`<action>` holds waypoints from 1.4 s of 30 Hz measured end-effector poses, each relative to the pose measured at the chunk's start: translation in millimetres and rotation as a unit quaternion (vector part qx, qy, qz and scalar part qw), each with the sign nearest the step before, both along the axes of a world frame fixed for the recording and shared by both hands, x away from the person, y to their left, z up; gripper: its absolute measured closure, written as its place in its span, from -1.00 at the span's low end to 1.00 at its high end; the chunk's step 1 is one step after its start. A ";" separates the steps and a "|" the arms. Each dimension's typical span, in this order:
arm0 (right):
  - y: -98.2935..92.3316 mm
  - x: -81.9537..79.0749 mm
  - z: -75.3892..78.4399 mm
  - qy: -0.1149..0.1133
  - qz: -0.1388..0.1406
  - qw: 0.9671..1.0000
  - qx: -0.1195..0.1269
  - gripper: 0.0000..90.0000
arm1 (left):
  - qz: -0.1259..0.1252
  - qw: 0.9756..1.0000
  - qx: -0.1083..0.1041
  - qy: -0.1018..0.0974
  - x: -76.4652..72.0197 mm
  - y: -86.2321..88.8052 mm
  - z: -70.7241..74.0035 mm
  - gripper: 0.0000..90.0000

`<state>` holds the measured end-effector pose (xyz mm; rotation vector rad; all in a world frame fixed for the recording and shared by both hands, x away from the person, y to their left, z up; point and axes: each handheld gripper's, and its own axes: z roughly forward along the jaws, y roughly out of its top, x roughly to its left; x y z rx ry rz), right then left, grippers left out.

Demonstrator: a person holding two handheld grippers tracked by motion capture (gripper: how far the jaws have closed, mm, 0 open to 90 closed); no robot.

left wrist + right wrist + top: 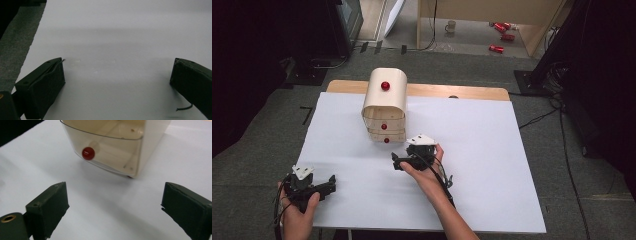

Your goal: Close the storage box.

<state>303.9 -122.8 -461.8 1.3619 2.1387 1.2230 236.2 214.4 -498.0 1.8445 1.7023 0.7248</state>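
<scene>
A small cream drawer cabinet (384,107) with red ball knobs stands at the middle of the white table cover (492,165). In the right gripper view its lowest drawer (110,147) is clear plastic with a red knob (88,153) and juts slightly out of the shell. My right gripper (404,156) (114,188) sits just in front of the cabinet and a little to its right. It is open, its jaws wide apart over bare cover. My left gripper (324,186) (118,65) rests near the front left corner, open, nothing between its jaws.
The table's wooden back edge (462,91) shows behind the cover. Grey carpet (257,165) surrounds the table. Red cans (499,30) and a mug (451,26) lie on the floor far behind. Dark stands (557,65) flank the back corners.
</scene>
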 end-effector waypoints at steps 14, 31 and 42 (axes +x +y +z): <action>-63.3 -15.1 5.2 -0.009 -0.037 0.999 -0.016 -0.89 | 0.000 1.000 0.000 0.000 0.0 -0.1 0.0 -1.00; -132.0 -42.3 -5.6 0.008 -0.072 0.997 -0.031 -0.89 | 0.000 1.000 0.000 0.000 0.0 -0.1 -0.1 -1.00; -176.5 -63.4 -23.1 0.027 -0.114 0.993 -0.032 -0.88 | 0.000 1.000 0.000 0.000 0.0 -0.1 0.0 -1.00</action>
